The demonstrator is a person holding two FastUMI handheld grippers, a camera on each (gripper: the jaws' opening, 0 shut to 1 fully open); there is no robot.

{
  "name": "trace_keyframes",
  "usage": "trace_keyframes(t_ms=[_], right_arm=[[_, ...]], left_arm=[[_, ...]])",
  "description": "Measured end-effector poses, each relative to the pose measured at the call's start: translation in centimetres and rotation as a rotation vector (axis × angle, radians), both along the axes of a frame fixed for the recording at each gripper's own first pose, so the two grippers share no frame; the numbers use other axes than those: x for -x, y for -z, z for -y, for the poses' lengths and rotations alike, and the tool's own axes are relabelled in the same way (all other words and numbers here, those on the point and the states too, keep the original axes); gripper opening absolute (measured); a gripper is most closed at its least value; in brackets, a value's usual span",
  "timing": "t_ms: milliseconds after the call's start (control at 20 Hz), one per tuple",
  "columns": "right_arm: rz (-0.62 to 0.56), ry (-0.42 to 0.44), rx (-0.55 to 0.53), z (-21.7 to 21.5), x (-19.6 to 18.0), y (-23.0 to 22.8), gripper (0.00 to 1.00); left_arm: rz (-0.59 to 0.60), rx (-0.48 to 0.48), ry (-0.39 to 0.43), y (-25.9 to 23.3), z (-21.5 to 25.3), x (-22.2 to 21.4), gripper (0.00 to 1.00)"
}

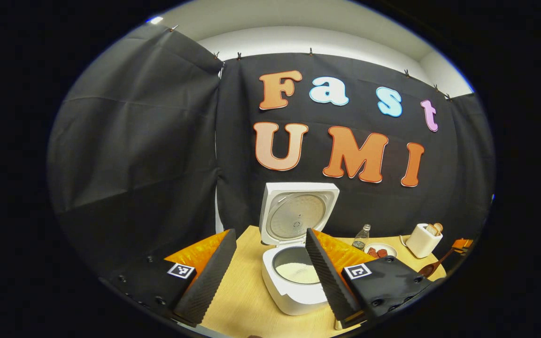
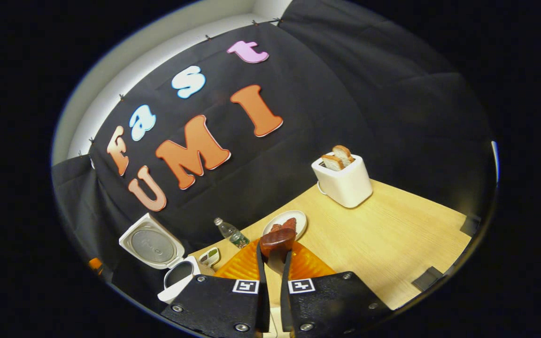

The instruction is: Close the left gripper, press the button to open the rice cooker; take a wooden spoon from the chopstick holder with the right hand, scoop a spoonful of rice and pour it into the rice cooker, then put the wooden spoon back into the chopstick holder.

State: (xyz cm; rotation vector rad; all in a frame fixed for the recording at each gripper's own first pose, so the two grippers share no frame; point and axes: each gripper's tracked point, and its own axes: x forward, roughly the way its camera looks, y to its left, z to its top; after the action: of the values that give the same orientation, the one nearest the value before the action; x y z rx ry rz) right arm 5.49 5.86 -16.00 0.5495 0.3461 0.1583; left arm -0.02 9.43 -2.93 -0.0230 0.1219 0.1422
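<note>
While my left gripper [image 1: 263, 277] hangs with its fingers spread wide above the front table [image 1: 247, 300] edge, the rice cooker [image 1: 294, 281] sits just ahead between them, lid [image 1: 297, 217] upright and white rice [image 1: 298, 272] in the pot. My right gripper [image 2: 274, 256] is clenched on the wooden spoon [image 2: 277, 240], its bowl poking out past the fingertips. Beyond lie a plate [image 2: 285, 223], a small bottle [image 2: 232, 233] whose label I can't read, and a toaster [image 2: 343, 180] near the back edge. Bare tabletop stretches to my right.
</note>
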Motion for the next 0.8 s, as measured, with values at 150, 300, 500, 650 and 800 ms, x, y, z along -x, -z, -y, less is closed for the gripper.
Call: trace_keyframes(t_ms=[150,300,500,650,800], right_arm=[[0.044,-0.061,0.038,-3.8,2.3,-2.0,0.08],[0.053,-0.128,0.099,-7.3,4.2,-1.3,0.08],[0.014,-0.179,0.162,-10.6,6.0,2.0,0.08],[-0.002,-0.187,0.252,-11.5,6.7,4.9,0.08],[-0.005,-0.194,0.336,-12.4,7.6,7.3,0.08]], left_arm=[[-0.002,0.003,0.016,-0.1,0.0,-0.1,1.00],[0.002,-0.005,0.020,-0.2,-0.4,0.0,1.00],[0.002,-0.013,0.030,-0.4,-0.6,0.0,1.00],[-0.004,-0.022,0.031,-0.2,-0.8,0.2,1.00],[-0.016,-0.029,0.031,0.1,-1.0,0.1,1.00]])
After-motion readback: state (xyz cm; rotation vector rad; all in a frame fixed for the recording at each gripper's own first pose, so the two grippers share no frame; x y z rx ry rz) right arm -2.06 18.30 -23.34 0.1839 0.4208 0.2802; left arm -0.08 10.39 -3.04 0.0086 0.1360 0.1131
